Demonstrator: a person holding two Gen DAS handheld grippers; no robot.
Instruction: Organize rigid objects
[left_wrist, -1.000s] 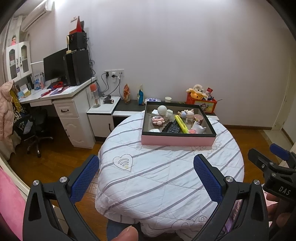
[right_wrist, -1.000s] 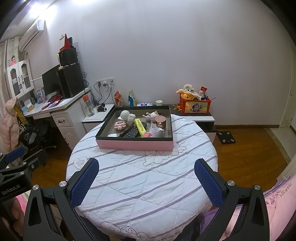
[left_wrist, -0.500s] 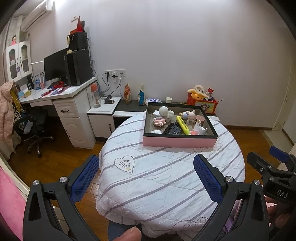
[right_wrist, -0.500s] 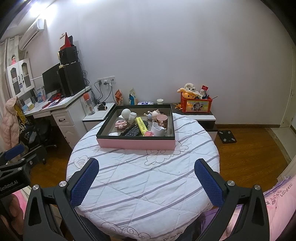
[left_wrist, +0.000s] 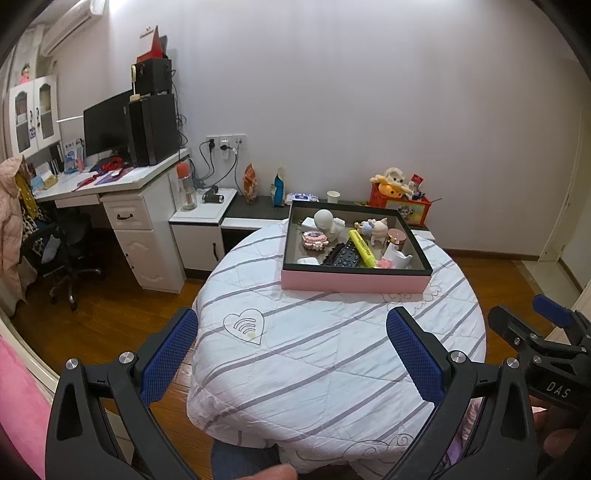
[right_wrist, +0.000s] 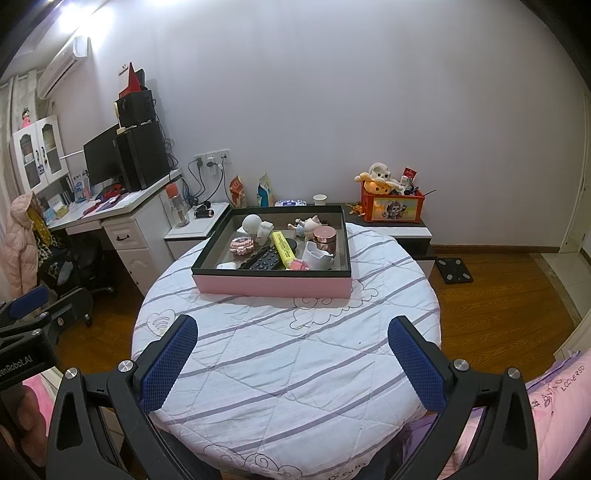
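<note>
A pink box with a black rim (left_wrist: 354, 282) (right_wrist: 273, 286) sits at the far side of a round table under a striped white cloth (left_wrist: 332, 350) (right_wrist: 288, 354). Inside lie a yellow marker (left_wrist: 361, 248) (right_wrist: 283, 248), a black remote (left_wrist: 343, 254) (right_wrist: 264, 260), a white round-headed figurine (left_wrist: 325, 220) (right_wrist: 253, 223), a pink scrunchie (left_wrist: 314, 239) (right_wrist: 242, 244), a white pitcher (left_wrist: 395, 256) (right_wrist: 317, 257), a copper-lidded jar (left_wrist: 396, 236) (right_wrist: 325, 236) and a small pig figure (left_wrist: 373, 227) (right_wrist: 308, 224). My left gripper (left_wrist: 291, 350) and right gripper (right_wrist: 291, 354) both hover open and empty over the table's near edge.
A white desk (left_wrist: 122, 184) with a monitor and black speakers stands at the left, an office chair (left_wrist: 62, 251) below it. A low cabinet (left_wrist: 207, 218) and a red toy crate (left_wrist: 400, 205) (right_wrist: 393, 205) line the wall. A black scale (right_wrist: 452, 269) lies on the wooden floor.
Both grippers have drawn back slightly from the table; the box looks a little smaller and farther. Both stay open.
</note>
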